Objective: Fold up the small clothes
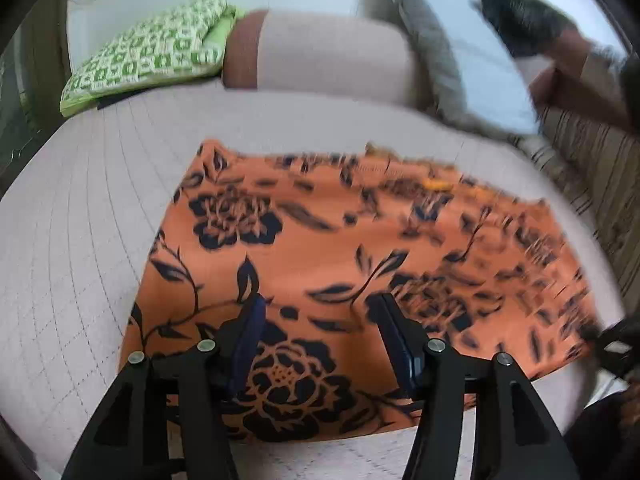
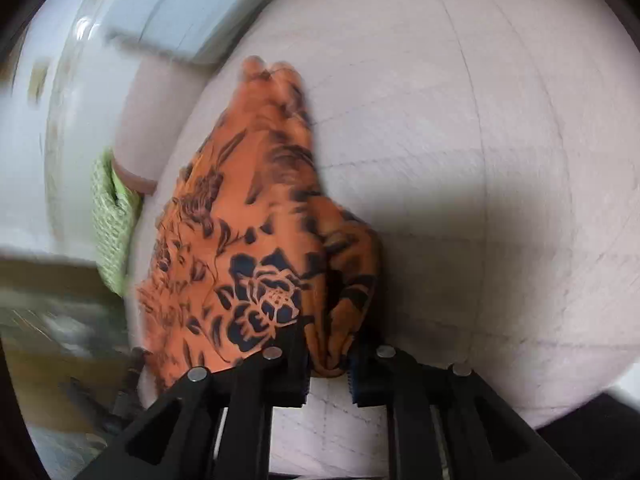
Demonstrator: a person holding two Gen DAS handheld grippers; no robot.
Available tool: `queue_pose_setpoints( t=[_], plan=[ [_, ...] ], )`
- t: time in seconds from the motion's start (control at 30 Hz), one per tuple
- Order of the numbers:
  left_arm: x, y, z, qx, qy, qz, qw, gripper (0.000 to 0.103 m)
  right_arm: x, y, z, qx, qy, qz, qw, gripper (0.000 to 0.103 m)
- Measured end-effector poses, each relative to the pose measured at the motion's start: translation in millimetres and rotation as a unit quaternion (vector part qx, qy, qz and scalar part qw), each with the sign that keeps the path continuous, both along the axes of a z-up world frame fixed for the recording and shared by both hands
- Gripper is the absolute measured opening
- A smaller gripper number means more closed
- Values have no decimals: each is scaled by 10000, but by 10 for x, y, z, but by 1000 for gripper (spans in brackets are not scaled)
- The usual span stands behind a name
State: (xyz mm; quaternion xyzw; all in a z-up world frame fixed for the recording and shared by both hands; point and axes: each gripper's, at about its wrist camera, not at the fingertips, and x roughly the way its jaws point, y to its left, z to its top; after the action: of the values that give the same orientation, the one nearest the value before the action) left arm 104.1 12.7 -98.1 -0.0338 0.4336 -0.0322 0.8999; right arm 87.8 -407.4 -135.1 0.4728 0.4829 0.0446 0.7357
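An orange cloth with dark blue flowers (image 1: 328, 240) lies spread flat on a pale quilted bedspread (image 1: 80, 208). My left gripper (image 1: 318, 314) hangs over the cloth's near part, open, with its fingers apart above the print and nothing pinched. In the right wrist view the same cloth (image 2: 248, 240) is drawn up into a ridge. My right gripper (image 2: 329, 354) is shut on a bunched fold at its near end. The cloth's right corner in the left wrist view ends at a dark blurred shape (image 1: 612, 346).
At the head of the bed lie a green-and-white patterned pillow (image 1: 148, 52), a pink bolster (image 1: 332, 52) and a white cushion with a grey fringe (image 1: 472, 60). Striped fabric (image 1: 592, 168) runs along the right side. Bare bedspread (image 2: 460, 120) stretches to the right of the cloth.
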Motion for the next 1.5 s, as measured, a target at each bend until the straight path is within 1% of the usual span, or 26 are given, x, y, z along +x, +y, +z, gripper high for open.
queue_pose_setpoints(
  t=[0.03, 0.07, 0.1, 0.13, 0.23, 0.33, 0.53, 0.6, 0.63, 0.7, 0.73, 0.77, 0.8, 0.83, 0.87, 0.93, 0.97, 1.0, 1.03, 1.1, 1.2, 1.23, 1.27, 1.33, 1.43, 1.5],
  plan=[
    [11, 15, -23, -48, 52, 39, 10000, 59, -12, -26, 117, -120, -127, -10, 9998, 35],
    [20, 37, -29, -153, 68, 60, 9998, 59, -34, -60, 291, -375, -335, -53, 9987, 69],
    [33, 57, -25, -242, 78, 75, 9996, 59, -66, -95, 385, -516, -458, -103, 9976, 79],
    [43, 76, -15, -316, 80, 91, 9994, 59, -53, -138, 497, -645, -626, -146, 9958, 81],
    [70, 115, -32, -485, 140, 153, 9986, 59, 190, -247, 625, -768, -686, -94, 9946, 81],
    [88, 113, -56, -490, 181, 156, 9985, 59, 572, -244, 584, -738, -651, 349, 9945, 81],
    [82, 106, -34, -464, 92, 124, 9988, 59, 1312, -96, 242, -956, -457, 1010, 9892, 79],
    [99, 117, -46, -469, 115, 149, 9987, 59, 1403, -43, 245, -1206, -406, 1177, 9849, 54],
    [106, 122, -53, -466, 129, 171, 9987, 59, 1402, -18, 323, -1285, -437, 1201, 9834, 12],
    [115, 130, -65, -501, 144, 179, 9985, 59, 1345, 82, 607, -1700, -848, 1177, 9747, 12],
    [119, 128, -69, -501, 139, 179, 9985, 59, 1341, 87, 623, -1800, -890, 1144, 9729, 11],
    [127, 118, -75, -490, 143, 173, 9985, 59, 1365, 65, 548, -1868, -728, 1123, 9732, 11],
    [141, 105, -80, -484, 157, 144, 9986, 59, 1409, -1, 321, -1986, -281, 1051, 9740, 11],
    [152, 94, -82, -480, 169, 116, 9986, 59, 1416, -41, 171, -1943, -90, 1000, 9758, 14],
    [157, 93, -81, -473, 170, 107, 9987, 59, 1391, -77, 137, -1800, -189, 876, 9796, 15],
    [152, 105, -73, -482, 140, 106, 9987, 59, 1304, -89, 255, -1726, -402, 707, 9816, 28],
    [147, 116, -66, -483, 124, 107, 9987, 59, 1272, -76, 321, -1955, -376, 686, 9776, 33],
    [143, 132, -57, -486, 107, 125, 9987, 59, 1227, -67, 398, -2259, -324, 593, 9718, 49],
    [129, 163, -36, -513, 55, 184, 9985, 59, 1168, -54, 498, -2486, -393, 466, 9667, 55],
    [86, 236, 29, -572, -114, 304, 9978, 59, 1034, 94, 732, -2710, -829, 495, 9577, 55],
    [7, 444, 178, -586, -474, 672, 9949, 59, 869, 426, 954, -2702, -1445, 952, 9471, 58],
    [-15, 543, 212, -644, -554, 827, 9929, 59, 827, 525, 982, -2651, -1610, 1140, 9438, 65],
    [-32, 667, 235, -736, -598, 1008, 9904, 64, 796, 658, 969, -2578, -1738, 1438, 9395, 70],
    [-45, 927, 227, -930, -506, 1330, 9854, 66, 775, 815, 825, -2518, -1695, 1776, 9361, 70],
    [-116, 1212, 135, -1106, -240, 1617, 9803, 66, 767, 857, 396, -2327, -1301, 1889, 9451, 71],
    [-186, 1285, 45, -1165, -48, 1584, 9805, 66, 631, 827, 311, -2488, -1833, 1776, 9343, 71]
  ],
)
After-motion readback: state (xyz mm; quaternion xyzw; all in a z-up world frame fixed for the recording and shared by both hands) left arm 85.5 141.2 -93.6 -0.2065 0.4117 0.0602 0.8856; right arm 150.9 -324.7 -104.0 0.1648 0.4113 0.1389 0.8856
